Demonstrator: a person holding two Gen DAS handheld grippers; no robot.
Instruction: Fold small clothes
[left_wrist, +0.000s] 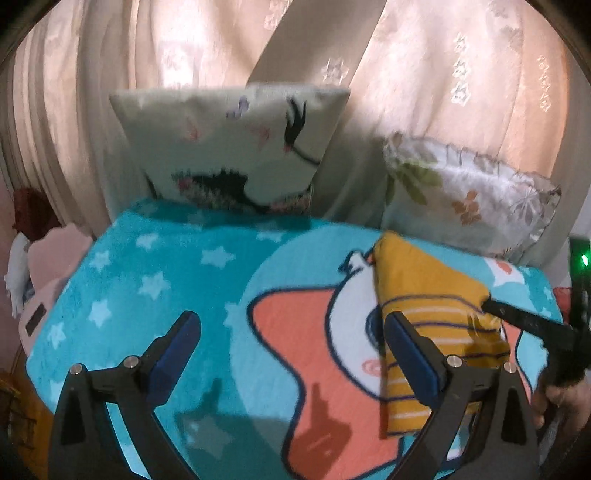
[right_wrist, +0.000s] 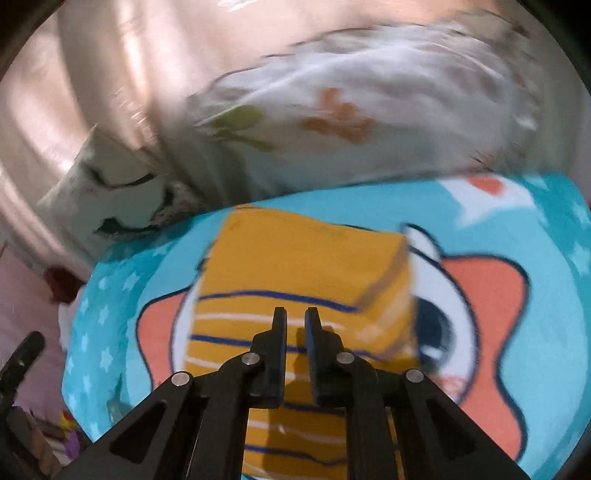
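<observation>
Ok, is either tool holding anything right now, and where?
The left tool is open and empty. The right tool is nearly closed at the shirt; whether it pinches cloth cannot be told.

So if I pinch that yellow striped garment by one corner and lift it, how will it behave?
Probably floppy: the yellow striped garment is soft cloth lying folded in layers, so the fold would likely fall open. It looks light for its size. On the fleecy blue blanket, a push would likely bunch it rather than slide it.
</observation>
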